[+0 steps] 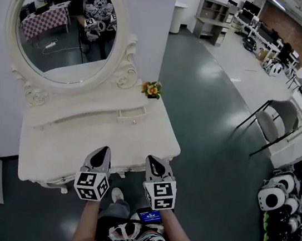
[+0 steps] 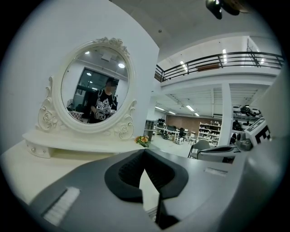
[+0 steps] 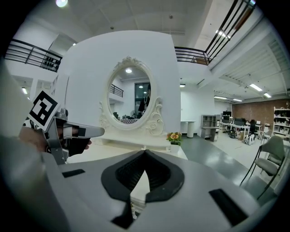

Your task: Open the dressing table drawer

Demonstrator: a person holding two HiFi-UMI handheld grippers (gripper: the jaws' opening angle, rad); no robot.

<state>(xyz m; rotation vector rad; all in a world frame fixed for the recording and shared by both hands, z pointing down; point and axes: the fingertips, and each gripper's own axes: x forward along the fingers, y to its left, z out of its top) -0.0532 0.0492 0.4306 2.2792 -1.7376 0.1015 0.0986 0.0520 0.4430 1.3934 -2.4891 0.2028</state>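
Left gripper (image 1: 102, 152) and right gripper (image 1: 151, 160) are both clenched shut with nothing between their jaws. They sit side by side, not touching, over the edge of the dressing table's surface (image 1: 63, 143) that lies farthest from the mirror (image 1: 66, 26). Under that same edge, opposite the mirror, runs the drawer front (image 1: 122, 171), flush with the table; it shows between the two grippers. White surface stretches from the grippers up to the raised shelf (image 1: 84, 115) below the mirror. One small flower pot (image 1: 152, 90) stands at the surface's back corner, just right of the mirror's frame. Right of the mirror the surface ends in a curved side edge, and beyond it broad dark green floor (image 1: 208, 154) lies open. One chair (image 1: 277, 122) stands on that floor, well to the right of the mirror. Counted: two grippers, one mirror, one flower pot, one chair.
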